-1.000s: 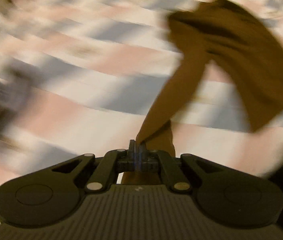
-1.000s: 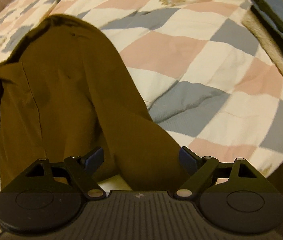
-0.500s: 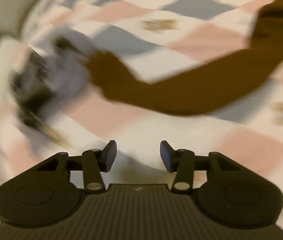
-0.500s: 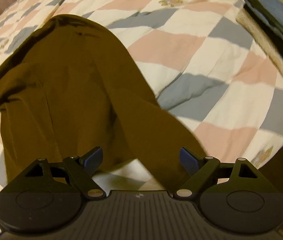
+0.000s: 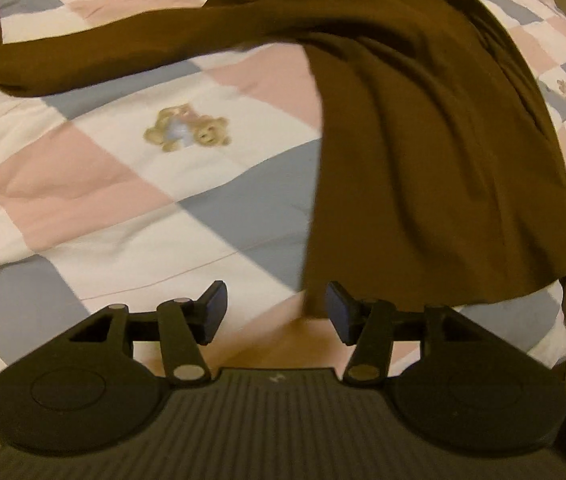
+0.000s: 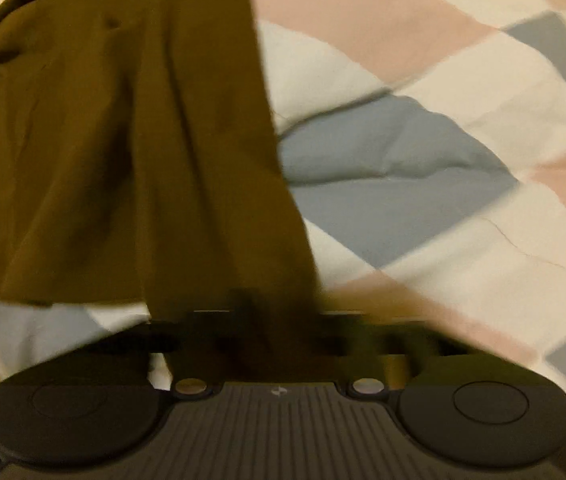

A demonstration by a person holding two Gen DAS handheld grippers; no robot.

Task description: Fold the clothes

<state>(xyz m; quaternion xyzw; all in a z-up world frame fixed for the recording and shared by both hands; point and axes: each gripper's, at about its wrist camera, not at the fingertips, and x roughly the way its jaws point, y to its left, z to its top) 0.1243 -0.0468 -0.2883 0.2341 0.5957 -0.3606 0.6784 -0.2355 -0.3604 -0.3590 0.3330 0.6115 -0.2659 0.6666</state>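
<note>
Checked quilt (image 5: 83, 184) w/ teddy-bear print (image 5: 187, 130).

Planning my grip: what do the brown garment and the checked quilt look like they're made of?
Brown garment: thin, matte knit-like cloth, probably jersey; it drapes in soft long folds. Checked quilt: padded woven cotton by its look, matte, with puffed squares, stitched seams and printed bears.
</note>
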